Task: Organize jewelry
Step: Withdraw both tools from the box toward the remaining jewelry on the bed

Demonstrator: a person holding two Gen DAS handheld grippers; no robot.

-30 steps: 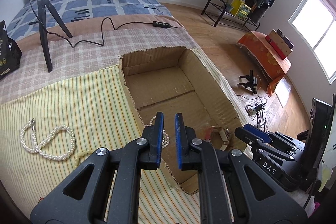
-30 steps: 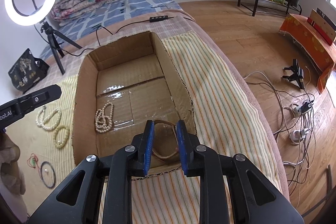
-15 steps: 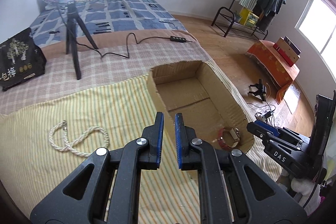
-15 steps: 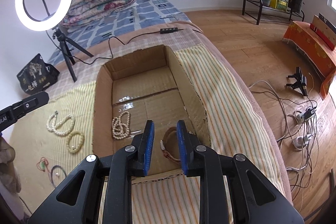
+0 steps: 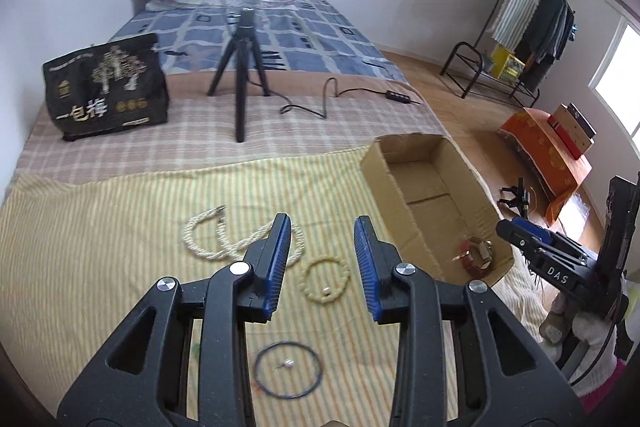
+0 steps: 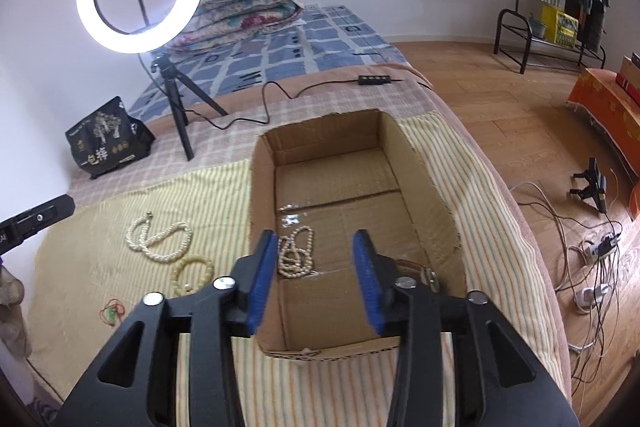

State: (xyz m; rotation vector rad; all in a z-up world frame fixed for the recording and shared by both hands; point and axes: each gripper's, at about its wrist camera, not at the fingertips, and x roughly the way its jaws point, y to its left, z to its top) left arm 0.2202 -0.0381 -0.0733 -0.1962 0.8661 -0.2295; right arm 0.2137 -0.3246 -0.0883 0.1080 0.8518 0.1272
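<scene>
— Left wrist view: what is seen at the left gripper (image 5: 320,259)?
— Jaws just parted, nothing gripped; a beaded bracelet (image 5: 325,279) lies on the bed below.
— And the right gripper (image 6: 316,271)?
— Likewise just spread, empty, above the cardboard box (image 6: 436,195) where a pearl necklace (image 6: 296,255) is laid.

The right gripper (image 6: 316,267) hangs empty over the cardboard box (image 6: 440,203), its jaws having just been opening. A pearl necklace (image 6: 296,253) lies just beyond its left fingertip.
</scene>
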